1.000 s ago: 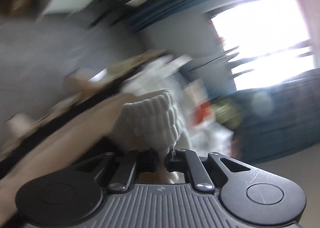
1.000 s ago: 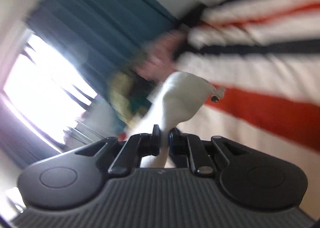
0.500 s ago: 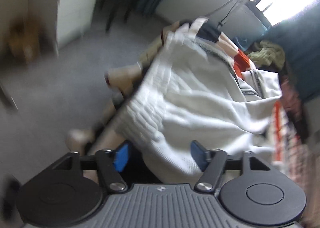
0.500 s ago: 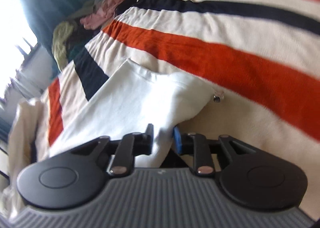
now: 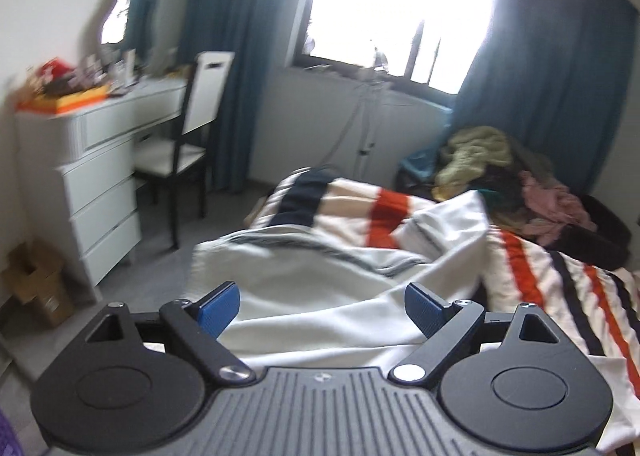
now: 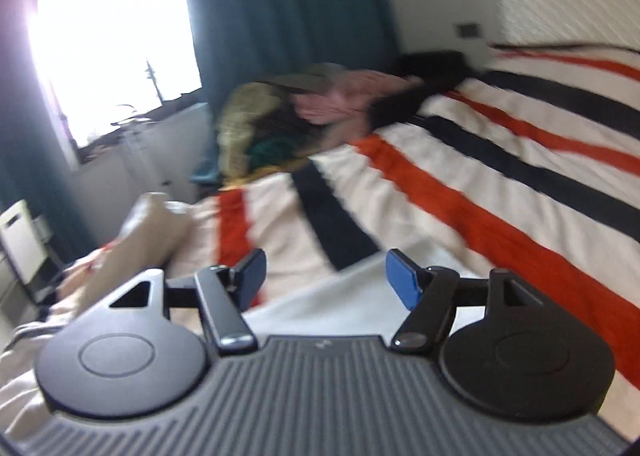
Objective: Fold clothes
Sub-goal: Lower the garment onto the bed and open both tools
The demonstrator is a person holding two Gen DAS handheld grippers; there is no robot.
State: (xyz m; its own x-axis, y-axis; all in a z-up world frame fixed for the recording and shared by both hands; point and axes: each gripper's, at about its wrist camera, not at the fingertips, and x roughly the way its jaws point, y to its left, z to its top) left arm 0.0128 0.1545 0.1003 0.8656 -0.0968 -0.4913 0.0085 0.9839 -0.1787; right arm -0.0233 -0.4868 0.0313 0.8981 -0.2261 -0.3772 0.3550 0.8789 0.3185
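A white garment point(image 5: 328, 288) with thin dark stripes lies rumpled on the near corner of the striped bed. My left gripper point(image 5: 322, 306) hovers just above it, open, with nothing between its blue pads. In the right wrist view a white edge of the same garment point(image 6: 320, 308) shows below my right gripper point(image 6: 324, 276), which is also open and holds nothing. Both views are somewhat blurred.
The bedspread point(image 6: 480, 184) has red, black and cream stripes. A heap of mixed clothes point(image 5: 512, 176) sits at the bed's far corner by the teal curtain point(image 5: 540, 68). A white dresser point(image 5: 92, 160) and a chair point(image 5: 188, 136) stand to the left, with cardboard boxes point(image 5: 36, 284) on the floor.
Both grippers were shut on the white garment a second ago. They have let go of it, opened wide and pulled back, and the garment now lies on the bed.
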